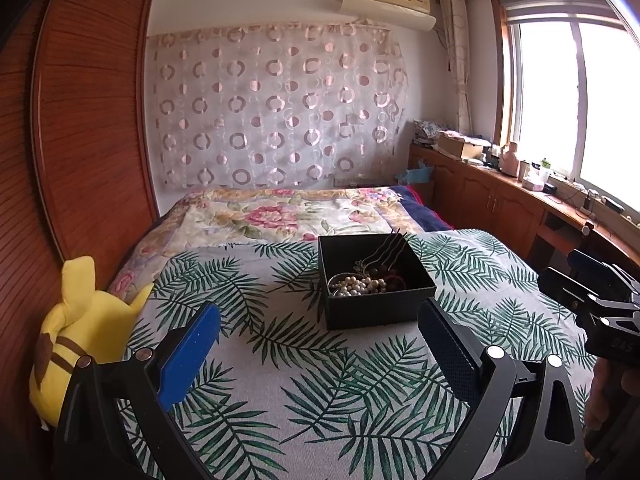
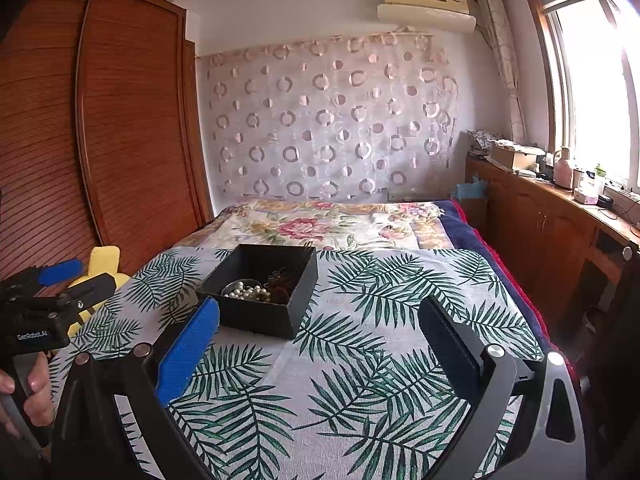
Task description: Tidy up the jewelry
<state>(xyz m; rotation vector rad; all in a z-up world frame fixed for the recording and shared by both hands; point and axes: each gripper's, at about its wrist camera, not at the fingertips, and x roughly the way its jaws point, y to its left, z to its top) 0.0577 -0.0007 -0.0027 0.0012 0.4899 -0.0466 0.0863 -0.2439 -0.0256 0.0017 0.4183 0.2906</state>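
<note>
Black box sits on the leaf-print cloth, ahead of the left tool and slightly to its right; ahead and left of the right tool. Inside, heaped together: white pearl beads, dark reddish beads, and thin chains or pins leaning over the far rim. Exact pieces in the dark clump cannot be told apart.

Both tools released, jaws spread wide, nothing between them, well short of the box. Right tool shows at the right edge of the left view, left tool at the left edge of the right view.

Risks, as judged:
- Strands look tangled; lifting one likely drags others out.
- Box looks light, unbraced; a snagged pull could tip or slide it on the soft cloth.
- Wide pads on thin chain: slip likely.
- Beads could roll off toward the yellow plush toy, left of the left tool.
</note>
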